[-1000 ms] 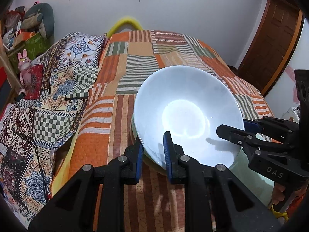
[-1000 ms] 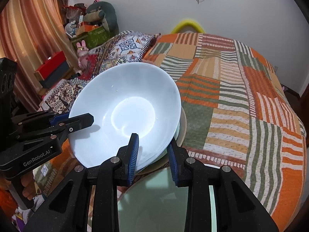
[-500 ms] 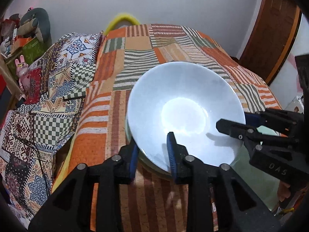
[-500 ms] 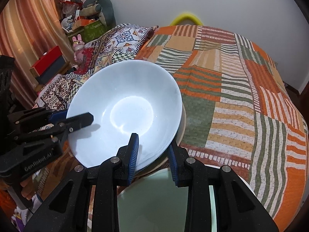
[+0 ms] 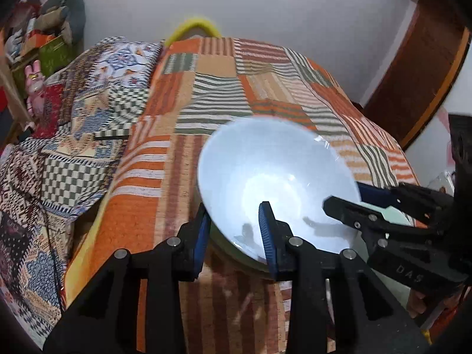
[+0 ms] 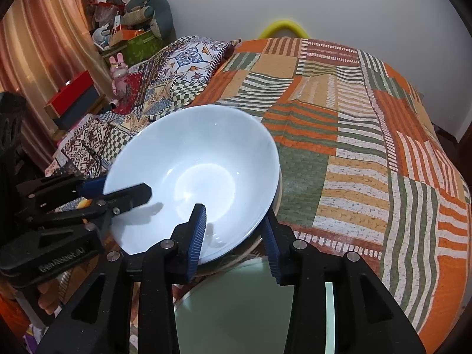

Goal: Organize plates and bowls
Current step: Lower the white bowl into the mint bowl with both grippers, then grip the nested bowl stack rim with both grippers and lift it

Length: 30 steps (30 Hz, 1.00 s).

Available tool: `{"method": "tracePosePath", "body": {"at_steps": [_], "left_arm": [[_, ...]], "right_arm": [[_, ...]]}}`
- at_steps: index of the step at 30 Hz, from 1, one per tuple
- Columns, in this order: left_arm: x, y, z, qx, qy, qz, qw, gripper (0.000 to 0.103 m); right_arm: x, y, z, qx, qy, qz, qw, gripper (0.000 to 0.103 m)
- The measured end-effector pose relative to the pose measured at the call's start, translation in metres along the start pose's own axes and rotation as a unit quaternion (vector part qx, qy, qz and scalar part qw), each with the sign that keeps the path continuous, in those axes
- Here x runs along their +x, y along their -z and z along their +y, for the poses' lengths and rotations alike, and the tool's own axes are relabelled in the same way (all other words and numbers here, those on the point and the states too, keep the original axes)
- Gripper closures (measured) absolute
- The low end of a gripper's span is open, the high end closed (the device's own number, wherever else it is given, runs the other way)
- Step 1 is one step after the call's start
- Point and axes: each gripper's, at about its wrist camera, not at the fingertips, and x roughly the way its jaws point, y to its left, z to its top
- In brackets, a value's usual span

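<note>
bowl (image 5: 274,183): white, glazed, wide and shallow-sided; it sits tilted on a stack at the near edge of the bed (image 5: 265,67), its far rim higher than its near rim.
stack: under the bowl a greenish rim (image 5: 236,247) peeks out in the left view and a tan rim (image 6: 253,244) in the right view; whether these are plates or more bowls I cannot tell.
plate (image 6: 250,309): pale green, round, just beside the stack at the bed's near edge, below the right gripper.
contents: the bowl is empty, only a light patch on its bottom; the green plate is bare too.
left gripper (image 5: 234,230): fingers spread, one blue pad inside the bowl and one outside its near left rim; the gap is wider than the wall, so it straddles and does not pinch.
right gripper (image 6: 234,233): the same on the near right rim, spread, one pad inside and one outside; contact with the wall I cannot tell.
handling: likely ceramic or glass, so stiff, fairly heavy, slick and chippable; it would probably slide in ribbed pads if taken at a slant.
hold: the rim is the only grip, wall between the pads, one gripper on each side to share the weight.
risk: tilted on the stack over soft bedding, it may rock or skid off toward the near edge.
</note>
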Motion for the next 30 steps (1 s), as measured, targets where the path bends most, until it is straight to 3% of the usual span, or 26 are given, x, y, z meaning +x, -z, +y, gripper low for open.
{"method": "tracePosePath", "body": {"at_steps": [4, 7, 12, 18, 21, 30], "left_arm": [[-0.011, -0.002, 0.005, 0.0, 0.005, -0.019, 0.9998, 0.071], [-0.019, -0.005, 0.003, 0.007, 0.008, -0.028, 0.9995, 0.07], [-0.028, -0.006, 0.004, 0.012, 0.001, -0.046, 0.9989, 0.07], [-0.017, -0.001, 0.02, -0.003, 0.012, -0.017, 0.9998, 0.07], [-0.01, 0.003, 0.021, -0.004, 0.021, -0.008, 0.9997, 0.059], [0.013, 0.004, 0.024, -0.026, 0.062, 0.016, 0.9976, 0.058]], "right_arm": [[-0.007, -0.002, 0.004, -0.017, 0.017, -0.019, 1.0, 0.067], [-0.014, -0.007, 0.006, -0.022, 0.006, -0.027, 0.999, 0.06], [-0.023, -0.011, 0.008, -0.028, 0.009, -0.041, 0.999, 0.059], [-0.022, -0.008, -0.007, -0.01, 0.01, -0.033, 0.999, 0.059], [-0.017, -0.007, -0.015, 0.006, 0.001, -0.018, 1.0, 0.058], [0.002, -0.003, -0.029, 0.041, -0.031, 0.014, 0.999, 0.058]]}}
